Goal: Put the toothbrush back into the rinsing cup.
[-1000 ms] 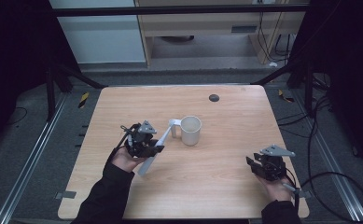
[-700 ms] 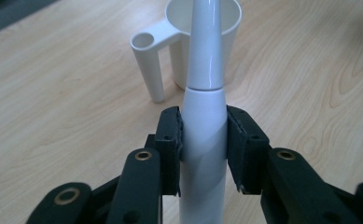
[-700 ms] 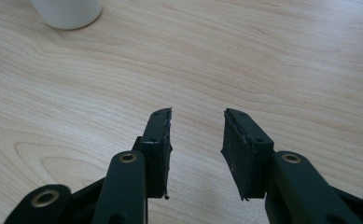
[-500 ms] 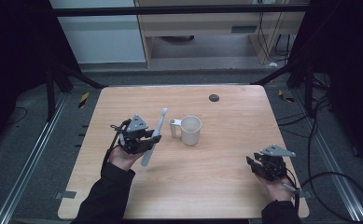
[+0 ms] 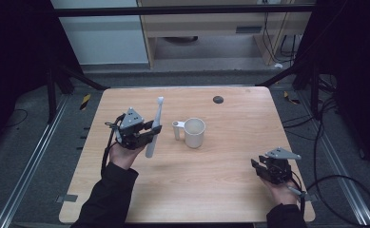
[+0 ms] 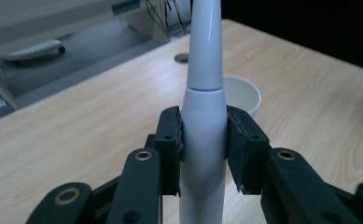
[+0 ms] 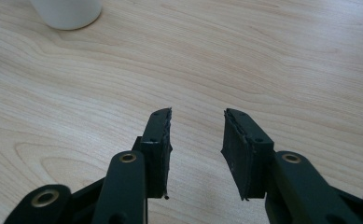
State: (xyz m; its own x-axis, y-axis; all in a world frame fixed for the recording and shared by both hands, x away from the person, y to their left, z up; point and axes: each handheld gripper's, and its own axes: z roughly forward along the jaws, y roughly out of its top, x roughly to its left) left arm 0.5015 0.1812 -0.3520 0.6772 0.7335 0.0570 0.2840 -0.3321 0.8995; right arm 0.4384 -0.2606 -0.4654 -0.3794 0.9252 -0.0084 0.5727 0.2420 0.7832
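My left gripper (image 5: 149,130) is shut on a white electric toothbrush (image 5: 154,126), held nearly upright above the left half of the table with its head pointing away. In the left gripper view both pads clamp the toothbrush (image 6: 203,116) on its thick handle, at my left gripper (image 6: 202,149). A white mug (image 5: 192,132) with its handle to the left stands just right of the toothbrush; its rim (image 6: 244,93) shows behind the handle. My right gripper (image 5: 261,168) rests near the table's front right corner, open and empty. Its jaws (image 7: 196,149) stand apart over bare wood.
A small dark round hole (image 5: 218,99) sits in the wooden table (image 5: 220,190) near the far edge. The mug's base (image 7: 67,11) shows at the top left of the right gripper view. Grey floor, rails and cables surround the table.
My left gripper has lifted the toothbrush off the table and swung it from slanted to nearly upright. The right gripper has stayed put.
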